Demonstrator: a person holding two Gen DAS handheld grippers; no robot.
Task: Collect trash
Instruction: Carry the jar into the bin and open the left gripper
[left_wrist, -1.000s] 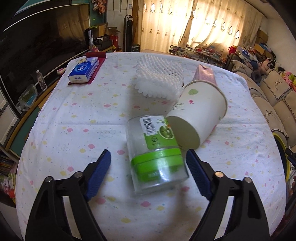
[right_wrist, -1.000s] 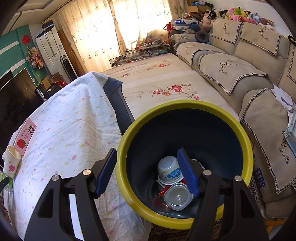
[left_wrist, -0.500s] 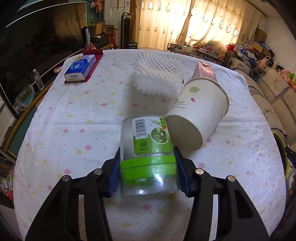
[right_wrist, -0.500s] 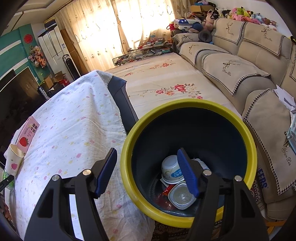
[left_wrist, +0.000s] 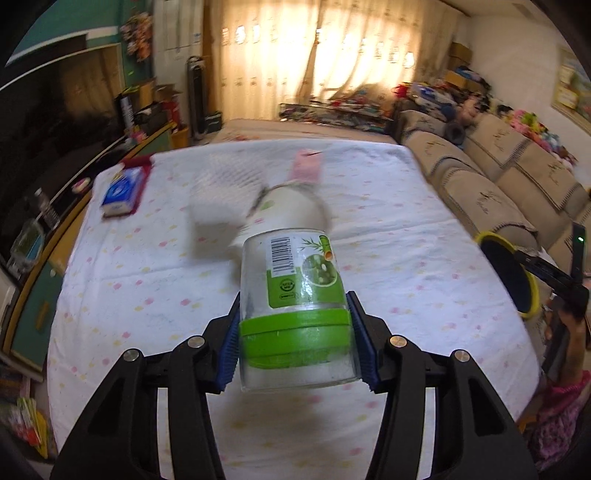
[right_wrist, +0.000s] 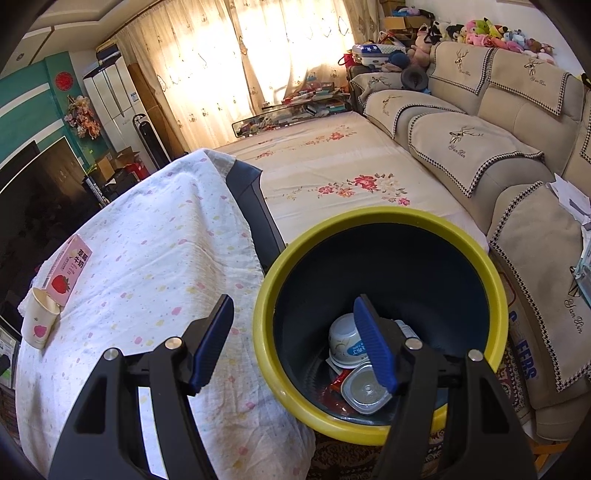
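My left gripper (left_wrist: 295, 343) is shut on a clear plastic jar (left_wrist: 295, 291) with a green lid and green label, lifted above the spotted tablecloth (left_wrist: 155, 295). Behind the jar a paper cup (left_wrist: 288, 206), a pink carton (left_wrist: 306, 166) and a white foam net (left_wrist: 221, 199) show blurred on the table. My right gripper (right_wrist: 295, 339) stands open with nothing between its fingers, above the near rim of a yellow-rimmed dark bin (right_wrist: 373, 221). Inside the bin lie a white cup (right_wrist: 343, 343) and a foil-topped tub (right_wrist: 364, 389). The same bin (left_wrist: 506, 269) appears at the table's right edge in the left wrist view.
A blue tissue pack (left_wrist: 123, 192) lies at the table's far left. In the right wrist view, a paper cup (right_wrist: 38, 319) and a pink strawberry carton (right_wrist: 68, 271) sit on the cloth. A beige sofa (right_wrist: 480, 147) runs along the right. A person's hand (left_wrist: 572, 325) holds the other gripper.
The left gripper closed on the green-lidded jar and lifted it off the table, swinging toward the right. The right gripper stayed over the bin, open.
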